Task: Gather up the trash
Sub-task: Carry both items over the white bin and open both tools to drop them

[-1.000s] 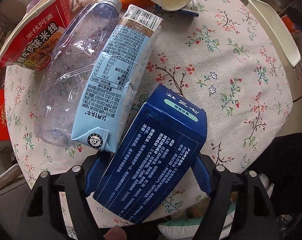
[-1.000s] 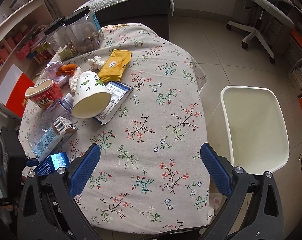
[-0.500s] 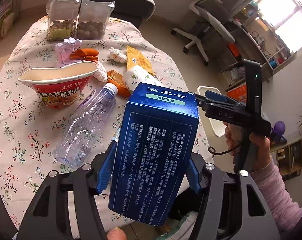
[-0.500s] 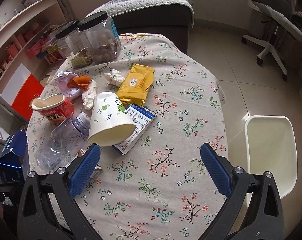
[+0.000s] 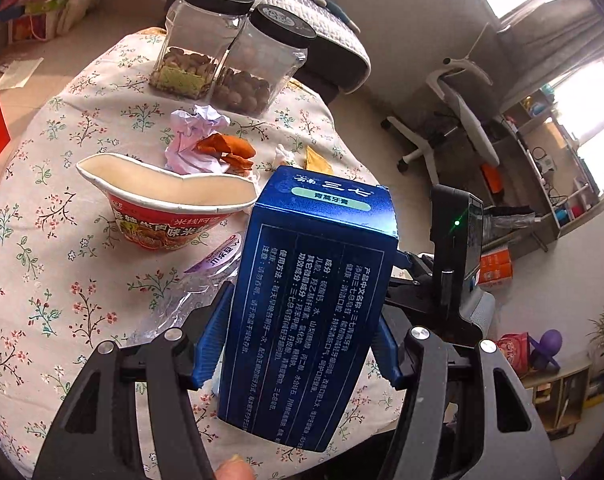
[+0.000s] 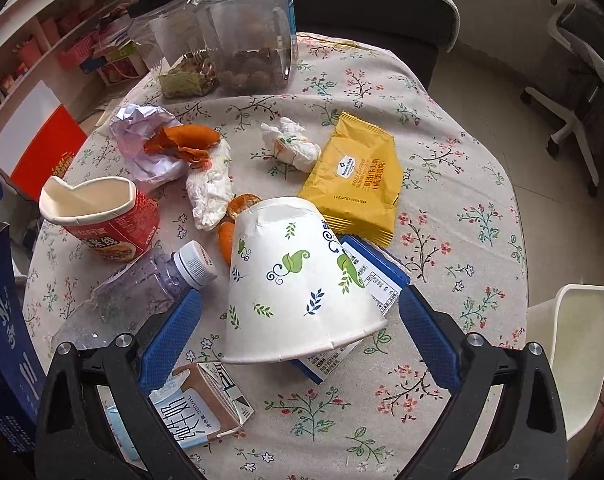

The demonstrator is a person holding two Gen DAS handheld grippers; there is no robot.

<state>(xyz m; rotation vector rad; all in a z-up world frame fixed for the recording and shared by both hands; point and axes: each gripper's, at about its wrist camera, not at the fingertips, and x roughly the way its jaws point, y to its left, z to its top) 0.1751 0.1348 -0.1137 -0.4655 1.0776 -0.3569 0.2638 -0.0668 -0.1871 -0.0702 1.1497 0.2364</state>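
My left gripper is shut on a dark blue toothpaste box and holds it up above the table's near edge; the box also shows at the left edge of the right wrist view. My right gripper is open and empty, its fingers on either side of a white paper cup with leaf print that lies on its side. Around the cup lie a crushed clear bottle, a milk carton, a red noodle bowl, a yellow snack packet, crumpled tissues and orange peel.
A white bin stands on the floor right of the table. Two black-lidded jars of nuts stand at the table's far side. A flat blue-edged packet lies under the cup. An office chair is behind.
My left gripper lifted the blue box off the table and tilted up. My right gripper moved forward and down over the table until its fingers flank the paper cup.
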